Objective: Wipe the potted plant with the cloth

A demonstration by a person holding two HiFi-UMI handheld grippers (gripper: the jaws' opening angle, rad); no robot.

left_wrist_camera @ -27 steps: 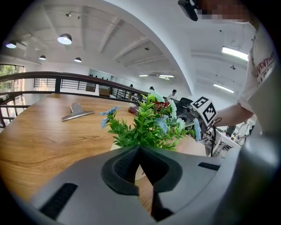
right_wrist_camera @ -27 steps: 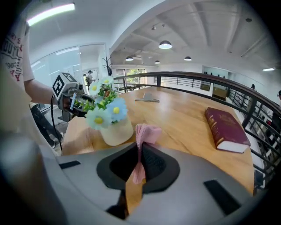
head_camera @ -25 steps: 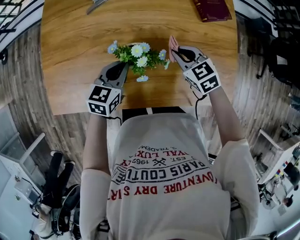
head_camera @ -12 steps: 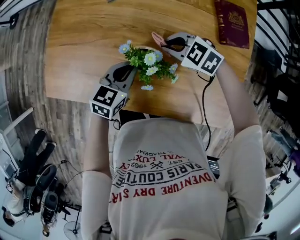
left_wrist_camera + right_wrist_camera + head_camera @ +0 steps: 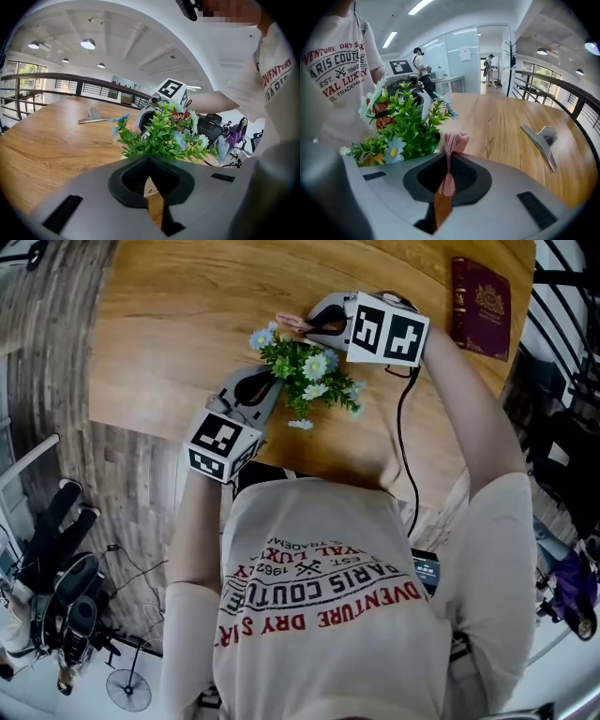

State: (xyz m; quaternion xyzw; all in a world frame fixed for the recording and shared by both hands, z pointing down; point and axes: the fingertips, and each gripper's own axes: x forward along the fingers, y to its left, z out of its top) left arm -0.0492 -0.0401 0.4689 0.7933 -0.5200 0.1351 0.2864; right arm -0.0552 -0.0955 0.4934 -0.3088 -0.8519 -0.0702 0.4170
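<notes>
The potted plant with green leaves and white and blue flowers stands near the front edge of the wooden table. My left gripper is shut, its tips in the plant's near-left side; the left gripper view shows the leaves right over the closed tips, and whether they pinch anything is hidden. My right gripper is shut on a folded pink cloth at the plant's far side. In the right gripper view the cloth sticks out of the jaws beside the leaves.
A dark red booklet lies at the table's far right. A metal clip lies on the wood beyond the plant, also seen as the clip from the left. Railings border the table's far side. The person's torso stands close to the near edge.
The right gripper has swung with the pink cloth from the plant's right side round to its far side, rolling over as it went. The left gripper has stayed at the plant.
</notes>
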